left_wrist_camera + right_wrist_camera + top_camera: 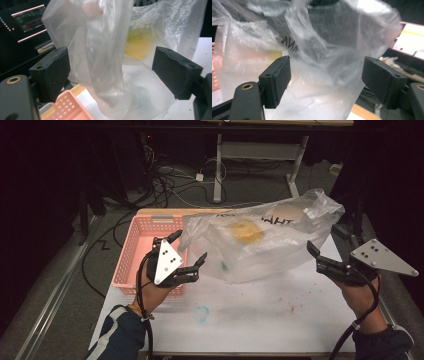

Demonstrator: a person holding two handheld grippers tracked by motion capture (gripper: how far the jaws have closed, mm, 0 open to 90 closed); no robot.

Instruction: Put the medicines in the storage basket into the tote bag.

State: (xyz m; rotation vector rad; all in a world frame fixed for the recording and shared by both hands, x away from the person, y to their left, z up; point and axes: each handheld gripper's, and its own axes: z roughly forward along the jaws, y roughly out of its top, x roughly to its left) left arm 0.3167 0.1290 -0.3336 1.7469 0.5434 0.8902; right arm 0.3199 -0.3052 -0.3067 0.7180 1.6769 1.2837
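Note:
A clear plastic bag with black lettering lies puffed up on the white table, and something yellow shows through it. My left gripper is at the bag's left end, jaws open. In the left gripper view a fold of the bag hangs between the wide-apart pads without being pinched, with the yellow thing behind it. At the bag's right end my right gripper is also open. The right gripper view has loose bag film between its spread pads.
A pink perforated basket stands on the table's left side, just behind my left hand, and its corner is under the left jaws. Cables and desk legs lie on the floor beyond the table. A lit screen is off to the side.

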